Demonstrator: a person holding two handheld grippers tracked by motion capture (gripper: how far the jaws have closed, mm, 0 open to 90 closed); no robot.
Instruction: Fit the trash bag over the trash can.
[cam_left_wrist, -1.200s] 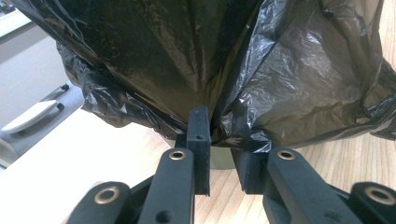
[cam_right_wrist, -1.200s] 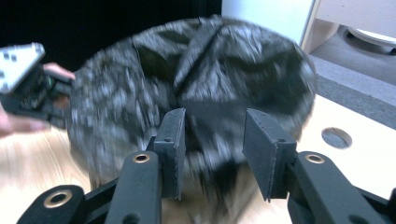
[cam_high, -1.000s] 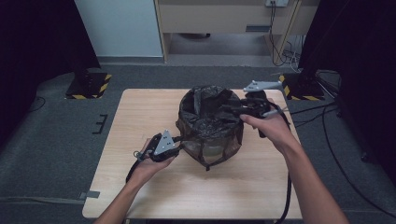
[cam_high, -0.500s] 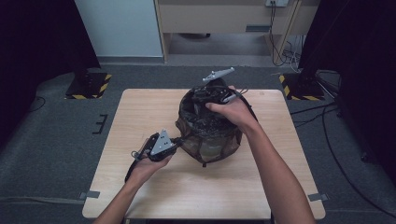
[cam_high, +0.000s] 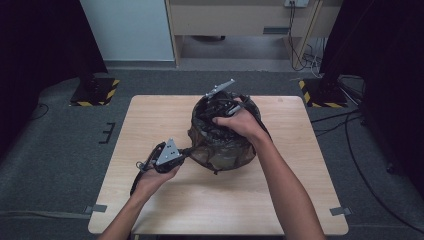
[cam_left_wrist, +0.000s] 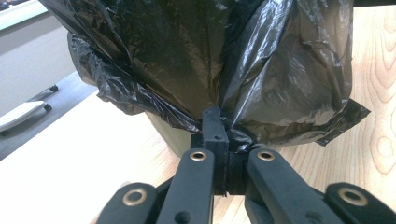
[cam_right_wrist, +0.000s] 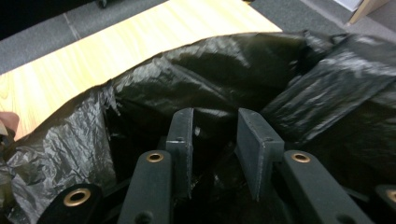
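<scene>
A black bin bag (cam_high: 220, 145) lines a small bin (cam_left_wrist: 163, 136) in the middle of the wooden table (cam_high: 150, 200). My left gripper (cam_high: 187, 150) is low at the bag's near-left side. In the left gripper view it (cam_left_wrist: 217, 125) is shut on a gathered fold of the bag's film (cam_left_wrist: 280, 70). My right gripper (cam_high: 220, 106) hangs over the bag's mouth and points down into it. In the right gripper view its jaws (cam_right_wrist: 214, 128) stand apart, having just been opening. Crumpled black film (cam_right_wrist: 196, 79) lies around and behind them, and the pads press on nothing.
The bag stands slightly right of the table's middle, with bare wood to its left and front. Beyond the table are two floor bases with yellow-black stripes (cam_high: 95, 92), a pale cabinet (cam_high: 130, 30) and loose cables (cam_high: 350, 125) on the right.
My right hand has swung from the bag's right rim leftward over its mouth and lowered into it. The left hand has stayed in place at the bag's side.
</scene>
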